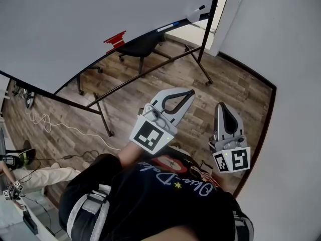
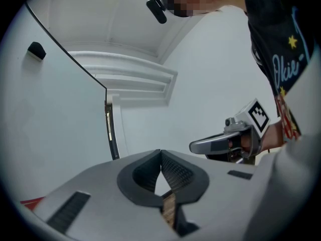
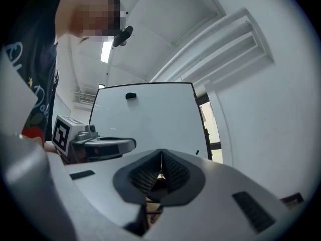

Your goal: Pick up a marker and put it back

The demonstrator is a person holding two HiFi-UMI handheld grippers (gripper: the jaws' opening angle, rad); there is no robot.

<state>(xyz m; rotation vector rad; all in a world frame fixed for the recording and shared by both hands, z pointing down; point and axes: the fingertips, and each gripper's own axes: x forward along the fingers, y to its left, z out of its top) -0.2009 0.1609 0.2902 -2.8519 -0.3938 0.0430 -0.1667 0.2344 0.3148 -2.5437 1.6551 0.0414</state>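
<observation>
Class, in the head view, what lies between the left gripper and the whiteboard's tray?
Head view: wooden floor, the stand's black crossbar and a black office chair lie between left gripper and tray.

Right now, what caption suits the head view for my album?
Person before a whiteboard, holding the left gripper and right gripper, both shut and empty, over a wooden floor.

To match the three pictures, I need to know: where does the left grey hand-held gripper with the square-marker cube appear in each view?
Head view: the left grey hand-held gripper is at the centre, jaws shut, tip pointing up-right.
Left gripper view: it fills the bottom centre, jaws together.
Right gripper view: at the left, side-on, tip pointing right.
Shared landmark: the large whiteboard on a black frame, top left, left and centre respectively.
</observation>
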